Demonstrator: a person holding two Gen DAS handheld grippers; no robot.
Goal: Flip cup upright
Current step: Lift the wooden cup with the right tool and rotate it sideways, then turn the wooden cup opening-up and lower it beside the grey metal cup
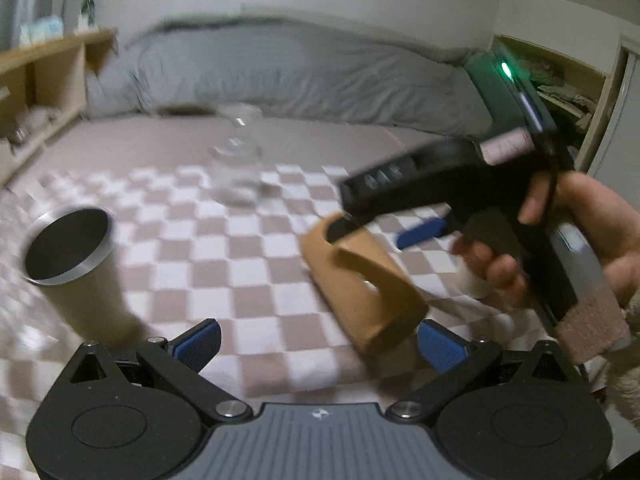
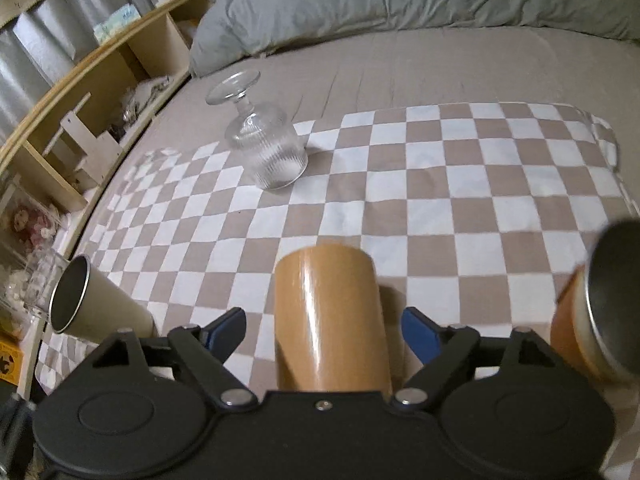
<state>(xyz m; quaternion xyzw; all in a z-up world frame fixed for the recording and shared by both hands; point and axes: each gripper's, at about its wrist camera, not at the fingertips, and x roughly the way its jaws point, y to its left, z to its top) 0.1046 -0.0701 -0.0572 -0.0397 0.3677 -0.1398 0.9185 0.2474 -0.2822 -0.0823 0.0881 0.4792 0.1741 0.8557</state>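
Note:
A tan mug [image 1: 360, 280] with a handle lies tilted on its side on the checkered cloth [image 1: 224, 256]. In the right wrist view the same mug [image 2: 330, 320] sits between the blue pads of my right gripper [image 2: 324, 330], whose jaws stand wide on either side without touching it. In the left wrist view my right gripper [image 1: 392, 224] reaches over the mug, one finger near its mouth. My left gripper [image 1: 318, 344] is open and empty, just in front of the mug's base.
A steel tumbler [image 1: 76, 264] stands upright at the left. A clear stemmed glass [image 2: 264, 140] stands upside down farther back. Another orange steel-lined cup [image 2: 596, 320] is at the right. A wooden shelf [image 2: 100, 92] runs along the left; grey bedding [image 2: 400, 0] lies behind.

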